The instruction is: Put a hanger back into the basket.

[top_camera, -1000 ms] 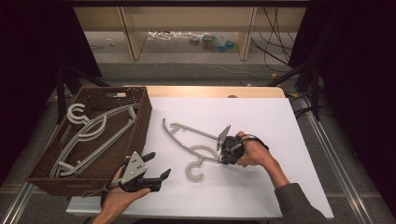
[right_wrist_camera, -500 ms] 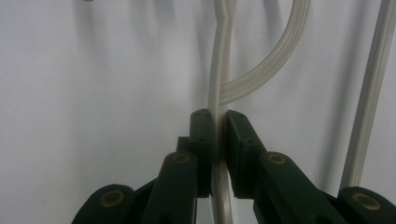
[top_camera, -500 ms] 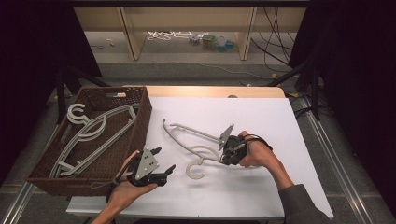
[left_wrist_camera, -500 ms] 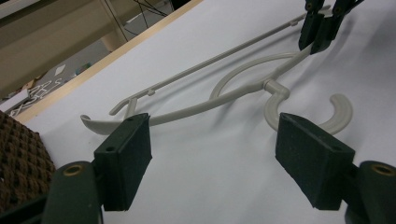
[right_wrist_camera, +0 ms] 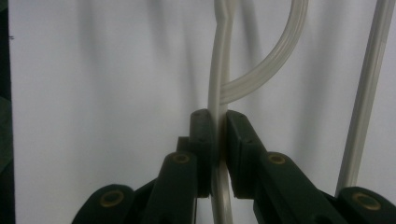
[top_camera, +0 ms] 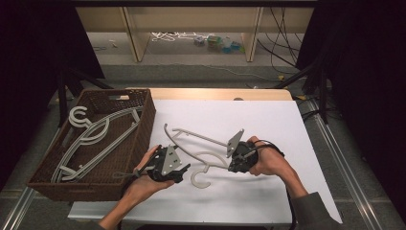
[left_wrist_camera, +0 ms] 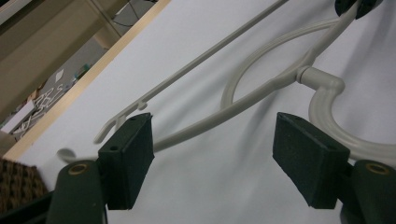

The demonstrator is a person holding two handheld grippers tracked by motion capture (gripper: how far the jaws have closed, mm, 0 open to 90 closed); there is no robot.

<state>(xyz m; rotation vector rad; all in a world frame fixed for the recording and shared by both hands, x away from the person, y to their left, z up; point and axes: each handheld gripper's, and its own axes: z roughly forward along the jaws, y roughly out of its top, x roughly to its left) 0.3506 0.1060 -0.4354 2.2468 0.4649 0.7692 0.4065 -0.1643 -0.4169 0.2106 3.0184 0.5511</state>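
A white plastic hanger (top_camera: pixel 198 140) hangs just above the white table, its hook (top_camera: pixel 199 180) toward me. My right gripper (top_camera: pixel 231 164) is shut on one of its curved arms; in the right gripper view that arm (right_wrist_camera: pixel 219 70) runs straight up from between the pressed pads (right_wrist_camera: pixel 218 122). My left gripper (top_camera: pixel 184 171) sits at the hanger's left side, open, its jaws having just been closing a little. In the left gripper view the hanger's lower arm (left_wrist_camera: pixel 219 116) crosses the gap beyond the pads (left_wrist_camera: pixel 212 140), which do not touch it.
A dark wicker basket (top_camera: pixel 143 132) stands at the table's left and holds several white hangers (top_camera: pixel 95 136). The table's wooden far edge (top_camera: pixel 215 94) lies beyond the white surface. Shelving and cables sit on the floor behind.
My left gripper has travelled right, from beside the basket up to the hanger. The right hand has risen slightly, lifting and shifting the hanger.
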